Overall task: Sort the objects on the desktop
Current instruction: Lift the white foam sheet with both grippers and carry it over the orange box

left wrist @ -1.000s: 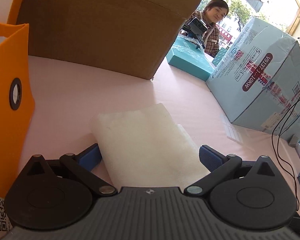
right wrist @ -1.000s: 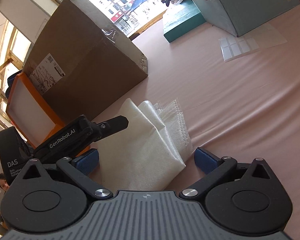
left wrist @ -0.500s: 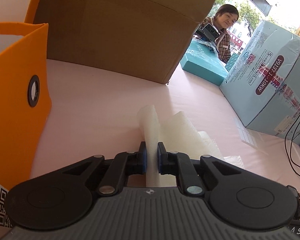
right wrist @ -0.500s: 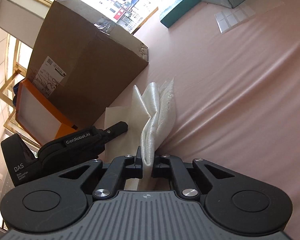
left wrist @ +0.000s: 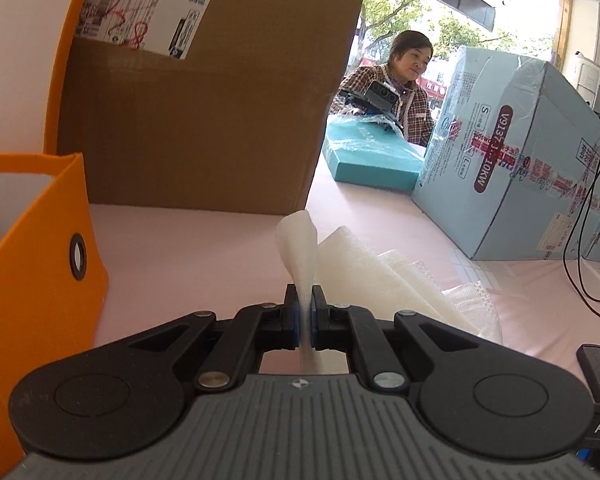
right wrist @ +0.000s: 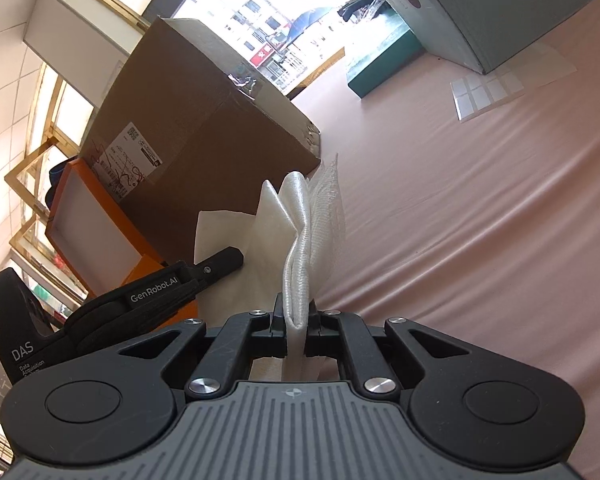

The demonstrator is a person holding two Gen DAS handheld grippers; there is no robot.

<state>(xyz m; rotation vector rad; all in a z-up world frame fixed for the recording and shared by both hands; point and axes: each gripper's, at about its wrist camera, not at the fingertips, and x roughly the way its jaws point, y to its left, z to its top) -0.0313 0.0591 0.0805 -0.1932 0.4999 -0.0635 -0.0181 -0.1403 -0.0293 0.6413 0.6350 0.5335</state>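
Note:
My left gripper (left wrist: pixel 305 312) is shut on a thin white foam sheet (left wrist: pixel 300 240), whose pinched edge stands upright above the pink tabletop (left wrist: pixel 188 256). To its right lies a white woven cloth (left wrist: pixel 380 280), crumpled on the table. In the right wrist view my right gripper (right wrist: pixel 298 320) is shut on that woven cloth (right wrist: pixel 300 232), its folds bunched up and lifted between the jaws. The left gripper's black body (right wrist: pixel 152 296) shows at the left of that view, with the foam sheet (right wrist: pixel 216 232) beside it.
An orange felt bin (left wrist: pixel 32 264) stands close at the left. Behind it rises a large brown cardboard box (left wrist: pixel 204 120). A teal flat box (left wrist: pixel 372 156) and a light-blue carton (left wrist: pixel 512 160) sit at the far right, with black cables (left wrist: pixel 580 240). A person sits beyond the table.
Both grippers went from open around the white sheets to shut on them, then lifted, pulling the foam sheet and the woven cloth up off the table.

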